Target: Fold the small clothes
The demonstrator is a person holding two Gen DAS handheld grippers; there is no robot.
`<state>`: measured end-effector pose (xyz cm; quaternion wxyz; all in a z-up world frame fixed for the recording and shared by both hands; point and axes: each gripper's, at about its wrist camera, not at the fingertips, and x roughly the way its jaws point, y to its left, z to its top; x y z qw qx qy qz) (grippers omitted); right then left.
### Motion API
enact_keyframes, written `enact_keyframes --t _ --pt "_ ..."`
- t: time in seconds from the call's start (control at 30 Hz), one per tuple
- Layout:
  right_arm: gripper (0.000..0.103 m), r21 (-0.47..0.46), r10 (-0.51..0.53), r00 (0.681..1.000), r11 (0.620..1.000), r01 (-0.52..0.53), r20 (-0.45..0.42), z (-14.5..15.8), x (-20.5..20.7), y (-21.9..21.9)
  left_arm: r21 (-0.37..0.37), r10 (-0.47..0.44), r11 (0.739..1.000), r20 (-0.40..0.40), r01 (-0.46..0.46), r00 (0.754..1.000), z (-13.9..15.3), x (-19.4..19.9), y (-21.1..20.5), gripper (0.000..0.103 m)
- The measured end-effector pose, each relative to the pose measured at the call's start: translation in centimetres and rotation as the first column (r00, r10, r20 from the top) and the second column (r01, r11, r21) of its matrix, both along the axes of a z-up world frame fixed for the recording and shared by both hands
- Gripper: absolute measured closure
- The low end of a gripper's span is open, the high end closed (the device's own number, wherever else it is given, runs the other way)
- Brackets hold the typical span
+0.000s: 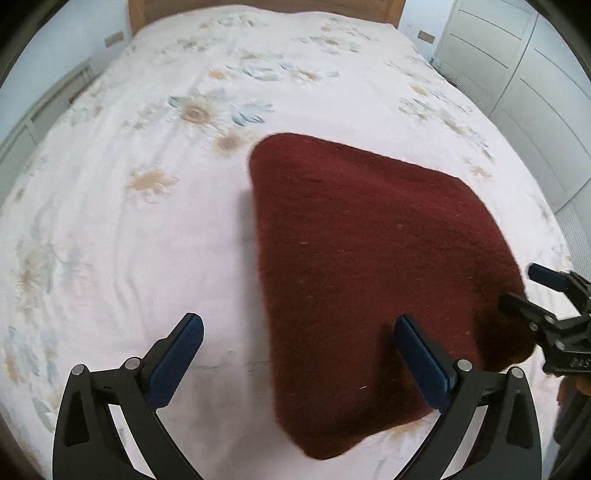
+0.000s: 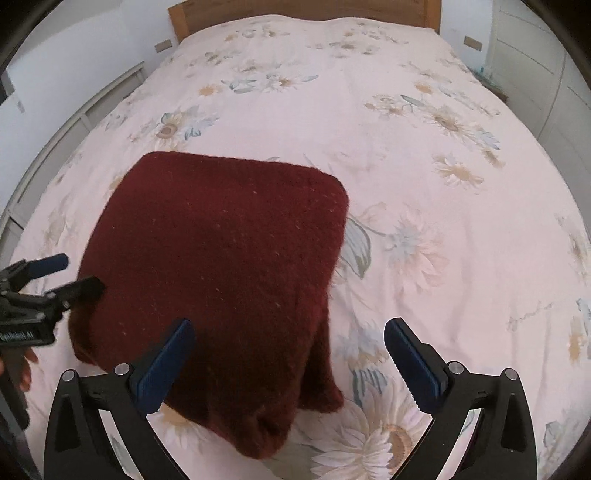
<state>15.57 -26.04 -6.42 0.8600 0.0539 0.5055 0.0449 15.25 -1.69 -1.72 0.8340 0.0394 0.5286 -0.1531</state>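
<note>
Left wrist view: left claw spread wide, grasping nothing. Sweater, dark red knit, lies folded flat on the bed, filling the frame from centre to 4 o'clock. Its left edge runs between the two fingers, so the right finger sits over the knit and the left finger over bare sheet. Whether the pad touches the knit, can't tell. Right claw enters at 3 o'clock, jaws parted, lower finger at the sweater's right corner, upper finger over the sheet just past it. Nothing pinched that I can see. Headboard at 12, wardrobe at 2.

Right wrist view: right claw spread wide, released. Sweater sits centre to 7 o'clock, a rough square with rounded far corners; near edge bunches into a thicker lump at 6 o'clock. Left finger is over the knit, right finger over floral sheet, sweater's right edge between them. Left claw comes in at 9 o'clock, jaws parted, lower finger against the sweater's left edge, upper finger just off it over the sheet. A hand shows below it at 8 o'clock. Headboard at 12.
</note>
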Motion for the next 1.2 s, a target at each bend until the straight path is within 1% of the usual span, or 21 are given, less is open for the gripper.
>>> enact_keyframes --t 0.1,0.13,0.23,0.27,0.37,0.47,0.6,0.63,0.67,0.73,0.83,0.97,1.07,1.2 --pt "0.0 -0.035 -0.028 1.0 0.999 0.028 0.008 -0.7 -0.9 -1.2 -0.01 0.015 1.0 -0.035 -0.015 0.999 -0.6 -0.5 0.9 0.001" --pt "0.0 -0.041 -0.041 0.999 0.998 0.041 0.007 -1.1 -1.0 -1.6 -0.006 0.015 1.0 -0.036 -0.015 0.999 -0.7 -0.3 0.3 0.001" --pt "0.0 -0.066 -0.082 0.997 0.994 0.082 0.007 -2.4 -1.5 -3.5 0.039 0.019 0.999 -0.041 -0.017 0.999 -1.9 -0.7 0.4 0.001" --pt "0.0 -0.066 -0.092 0.996 0.994 0.092 0.009 -2.8 -1.5 -4.0 0.04 0.022 0.999 -0.031 -0.021 0.999 -2.3 -0.7 0.3 0.001" --pt "0.0 -0.014 -0.116 0.993 0.993 0.116 -0.016 -4.1 -1.9 -5.2 0.014 0.025 1.0 -0.024 -0.024 0.999 -3.7 -0.3 -0.7 0.0" --pt "0.0 0.005 -0.123 0.992 0.992 0.123 -0.009 -3.8 -2.5 -5.3 0.009 0.033 0.999 -0.012 -0.033 0.999 -3.3 -0.5 -1.2 0.001" --pt "0.0 0.025 -0.119 0.992 0.993 0.118 0.038 -1.4 -3.6 -4.9 0.022 0.045 0.999 0.016 -0.046 0.999 -0.9 -1.2 -1.3 0.001" --pt "0.0 0.024 -0.115 0.992 0.993 0.114 0.058 -0.3 -4.2 -4.8 0.017 0.05 0.999 0.021 -0.05 0.999 -1.2 -0.5 -1.1 0.001" --pt "0.0 0.026 -0.114 0.991 0.993 0.112 0.07 0.5 -4.6 -4.7 0.007 0.052 0.999 0.026 -0.052 0.998 -0.5 -0.9 -1.0 0.001" --pt "0.0 0.029 -0.108 0.99 0.994 0.106 0.096 2.3 -5.7 -4.5 -0.012 0.048 0.999 0.034 -0.048 0.998 1.2 -1.7 -0.7 0.001" --pt "0.0 0.014 -0.106 0.985 0.994 0.105 0.136 5.1 -7.9 -4.2 -0.005 0.06 0.998 0.065 -0.06 0.996 4.0 -3.6 -0.2 0.001" --pt "0.0 -0.005 -0.111 0.98 0.994 0.113 0.164 7.7 -10.7 -4.2 -0.002 0.064 0.998 0.111 -0.064 0.992 6.9 -6.7 0.6 0.001" --pt "0.0 -0.021 -0.123 0.976 0.991 0.129 0.179 9.1 -12.8 -4.4 0.024 0.067 0.997 0.131 -0.071 0.989 7.8 -8.8 1.0 0.001" --pt "0.0 -0.044 -0.143 0.971 0.987 0.154 0.192 10.2 -15.6 -5.0 0.038 0.095 0.994 0.124 -0.1 0.988 8.0 -10.6 1.8 0.001"
